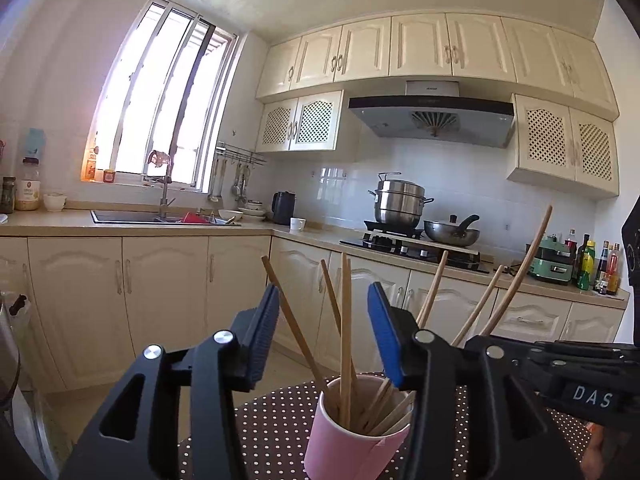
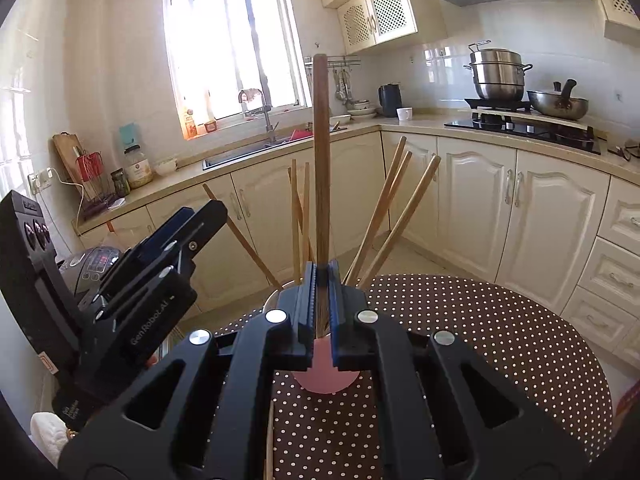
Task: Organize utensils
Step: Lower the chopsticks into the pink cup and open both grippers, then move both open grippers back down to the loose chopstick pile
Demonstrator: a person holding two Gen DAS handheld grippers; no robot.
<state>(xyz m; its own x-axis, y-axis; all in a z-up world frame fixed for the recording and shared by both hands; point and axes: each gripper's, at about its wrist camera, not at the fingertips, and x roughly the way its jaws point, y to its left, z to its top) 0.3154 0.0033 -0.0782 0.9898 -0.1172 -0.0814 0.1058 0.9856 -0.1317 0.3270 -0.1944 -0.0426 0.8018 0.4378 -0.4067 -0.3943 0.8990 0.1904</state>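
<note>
Round table under a brown cloth with white dots [image 1: 272,420], in a kitchen with cream cabinets [image 1: 164,280]. Near the table's edge, upright on the cloth, a pink paper cup [image 1: 348,436]. In the cup, a bunch of light wooden chopsticks [image 1: 345,340], lower ends down inside, upper ends fanned out to both sides above the rim.

Left gripper [image 1: 324,292]: held level above and just in front of the cup, blue pads apart. Between the pads, seen from the left wrist, three or four of the chopsticks. No pad pressing on any of them, though one slanted stick passes just beside the left pad; contact there hard to judge. Nothing gripped.

Right gripper [image 2: 322,270]: tilted somewhat downward over the same cup, pads drawn tight on a long dark wooden stick [image 2: 321,160]. Stick upright, taller and darker than the chopsticks, its top well above them against the window [image 2: 232,40]. Lower end hidden behind the fingers, somewhere at the mouth of the cup; whether inside it, not clear. Light chopsticks splayed to either side of this stick.

Both grippers close together, left one at the left edge of the right wrist view.

Behind: sink [image 1: 160,216] below the window, steel steamer pot [image 1: 400,200] and a pan [image 1: 452,234] on the hob.
</note>
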